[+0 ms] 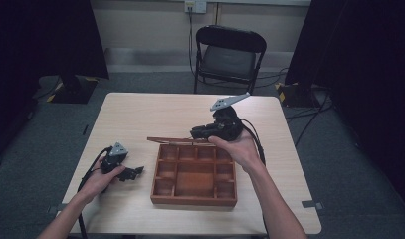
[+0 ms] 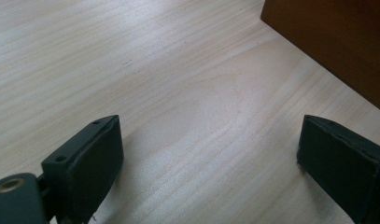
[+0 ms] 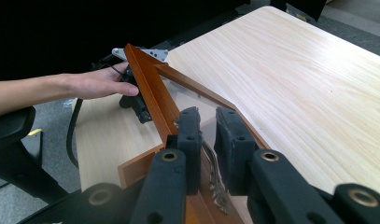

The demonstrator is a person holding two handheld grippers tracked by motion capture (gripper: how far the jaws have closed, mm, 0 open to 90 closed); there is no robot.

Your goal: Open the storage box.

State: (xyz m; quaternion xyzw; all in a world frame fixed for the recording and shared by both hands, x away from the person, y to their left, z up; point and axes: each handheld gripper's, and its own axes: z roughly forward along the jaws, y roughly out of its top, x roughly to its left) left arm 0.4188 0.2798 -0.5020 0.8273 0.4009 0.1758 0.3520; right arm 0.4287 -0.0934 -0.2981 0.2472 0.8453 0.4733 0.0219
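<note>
1. The step in hand looks like opening or shutting the lid (image 1: pixel 177 140) of the wooden box (image 1: pixel 194 199) at the centre of the high view.
2. The right tongs (image 3: pixel 207 135), at the lower middle of the right gripper view, are nearly shut on the small metal handle (image 3: pixel 214 179) on the lid's front frame; the glass-paned lid is raised, slanting up to the upper left.
3. The left tongs (image 2: pixel 208 149) stand wide open over the bare table (image 2: pixel 155 70), holding nothing, at the box's left.
4. Next, I judge, the lid must swing on its hinge in a smooth arc, the grip kept firm.
</note>
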